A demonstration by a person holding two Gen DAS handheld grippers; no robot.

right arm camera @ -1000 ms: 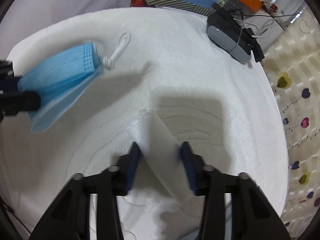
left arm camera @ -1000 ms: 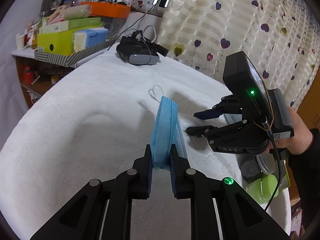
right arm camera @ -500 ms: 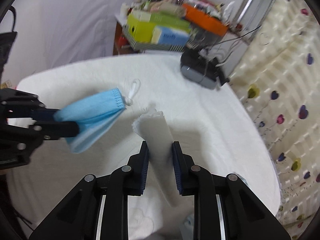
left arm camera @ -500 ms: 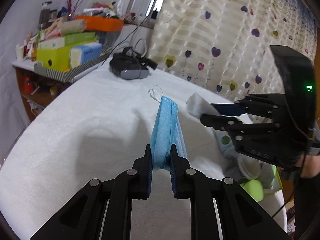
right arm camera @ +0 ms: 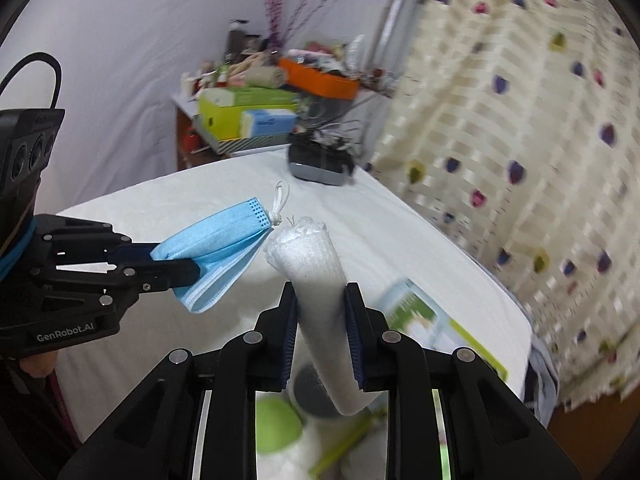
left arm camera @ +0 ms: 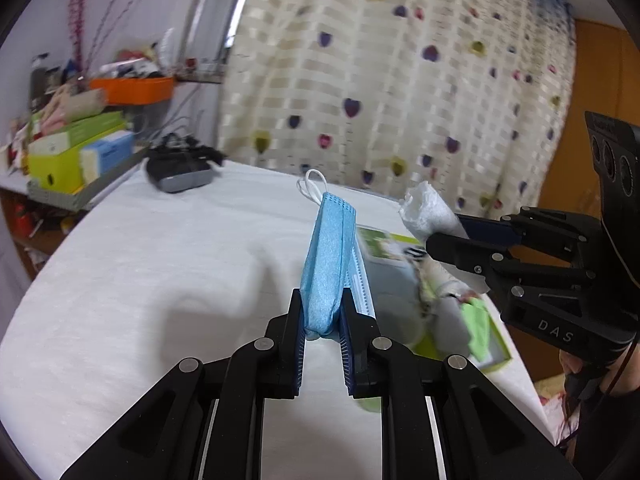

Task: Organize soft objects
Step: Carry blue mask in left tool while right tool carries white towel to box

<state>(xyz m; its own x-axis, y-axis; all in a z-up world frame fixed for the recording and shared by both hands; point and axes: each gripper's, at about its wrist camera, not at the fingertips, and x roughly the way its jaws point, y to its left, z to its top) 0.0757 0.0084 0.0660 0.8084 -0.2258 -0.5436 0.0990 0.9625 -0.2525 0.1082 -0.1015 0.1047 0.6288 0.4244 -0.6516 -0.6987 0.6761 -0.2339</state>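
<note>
My left gripper (left arm camera: 322, 312) is shut on a folded blue face mask (left arm camera: 329, 256) with white ear loops and holds it above the white table (left arm camera: 160, 264). The mask also shows in the right wrist view (right arm camera: 216, 244). My right gripper (right arm camera: 321, 312) is shut on a white rolled cloth (right arm camera: 320, 288), also lifted off the table. In the left wrist view the cloth (left arm camera: 430, 210) sticks out of the right gripper (left arm camera: 448, 236) just right of the mask.
A green-edged box (left arm camera: 404, 280) holding soft items lies at the table's right edge, below both grippers. A black headset (left arm camera: 180, 168) sits at the far edge. A cluttered shelf (left arm camera: 76, 148) stands at the left. A heart-patterned curtain (left arm camera: 400, 80) hangs behind.
My right gripper shut on the white cloth and lifted it off the table. Both grippers rose and tilted up, and moved over the green-edged box.
</note>
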